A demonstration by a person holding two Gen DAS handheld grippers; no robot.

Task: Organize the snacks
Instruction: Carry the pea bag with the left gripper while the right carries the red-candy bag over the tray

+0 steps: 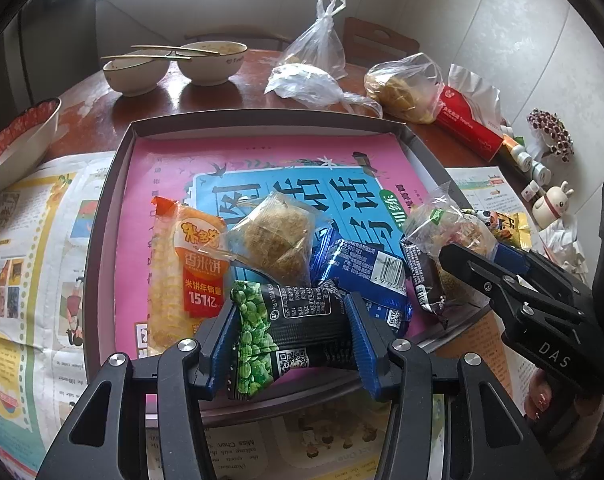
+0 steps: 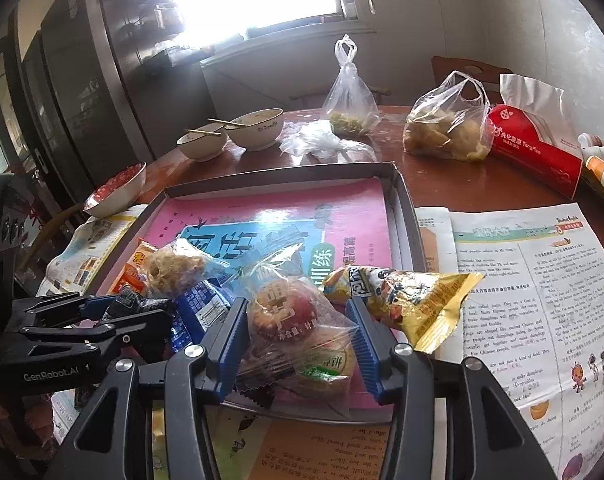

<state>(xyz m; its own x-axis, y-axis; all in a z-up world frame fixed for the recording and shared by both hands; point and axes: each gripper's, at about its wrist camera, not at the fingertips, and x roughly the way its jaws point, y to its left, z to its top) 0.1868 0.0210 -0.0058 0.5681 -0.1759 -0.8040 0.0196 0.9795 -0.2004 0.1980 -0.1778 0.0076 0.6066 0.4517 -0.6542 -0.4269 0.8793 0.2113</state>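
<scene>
While the left wrist view shows the left tongs [image 1: 292,344] clamped on a black crinkly foil packet printed with green peas [image 1: 280,334], the right wrist view shows what that view half hides: the right tongs [image 2: 298,346] closed on a clear plastic-wrapped round pastry with a red stamp [image 2: 298,320]. Both packets are held over the near edge of a shallow grey cardboard tray [image 1: 102,216] lined with a glossy pink and blue booklet [image 1: 262,168]. Ahead of the left tongs lie an orange rice-cracker packet [image 1: 190,264], a clear-wrapped brown crumbly cake [image 1: 276,236] and a blue foil packet [image 1: 365,276], overlapping one another. Just right of the right tongs a yellow foil triangular packet [image 2: 413,304] rests across the tray's rim onto printed newspaper [image 2: 521,280]. Beyond the tray on the brown wooden bench [image 2: 441,180] stand two pale ceramic bowls with chopsticks [image 2: 230,136], knotted clear plastic bags [image 2: 445,120] and a red tissue pack [image 2: 537,152].
</scene>
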